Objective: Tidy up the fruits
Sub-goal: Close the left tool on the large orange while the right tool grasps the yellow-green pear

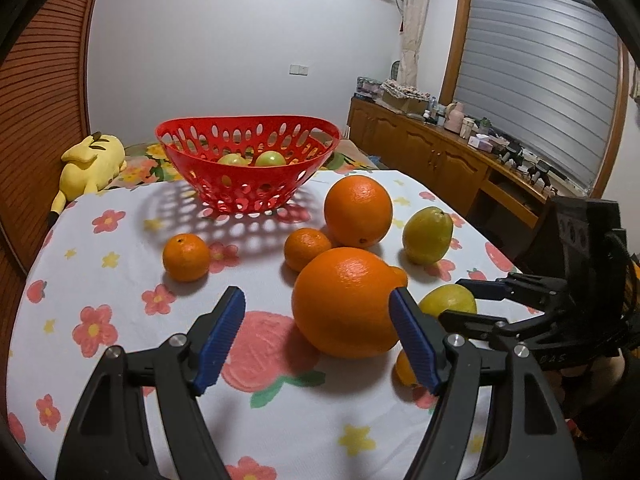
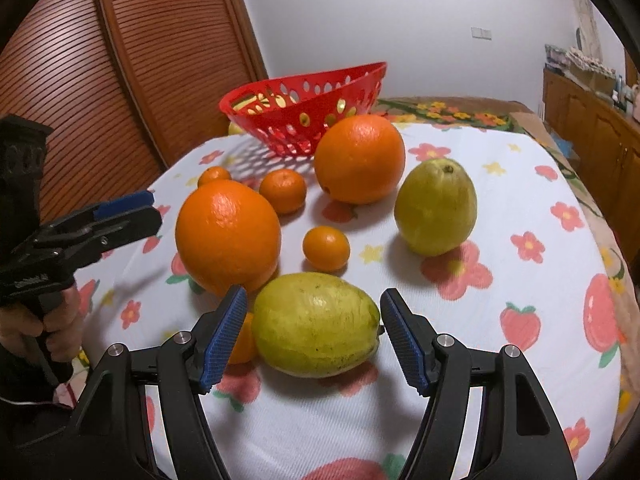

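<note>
Blue-padded fingers of the left gripper (image 1: 316,336) stand apart without gripping anything: a big orange (image 1: 344,300) lies just ahead of them, toward the right finger (image 1: 414,344), whose tip overlaps its side in this view; whether they touch cannot be told. The left finger (image 1: 222,340) stands over bare cloth.

On the right gripper (image 2: 310,334) the fingers are also spread, one on each side of a yellow-green fruit (image 2: 316,324) lying on its side; small gaps show at both pads, so it is not clamped. A small orange fruit (image 2: 244,340) peeks out behind the left pad.

Farther back on the flower-print surface (image 2: 520,208) lie a second big orange (image 2: 360,158), an upright yellow-green fruit (image 2: 436,206) and three mandarins (image 2: 326,249), (image 2: 283,191), (image 2: 214,176). A red perforated basket (image 1: 248,164) stands at the far edge, with two green fruits (image 1: 271,159) inside. Beyond the surface a yellow plush toy (image 1: 90,164) rests on a bed.
</note>
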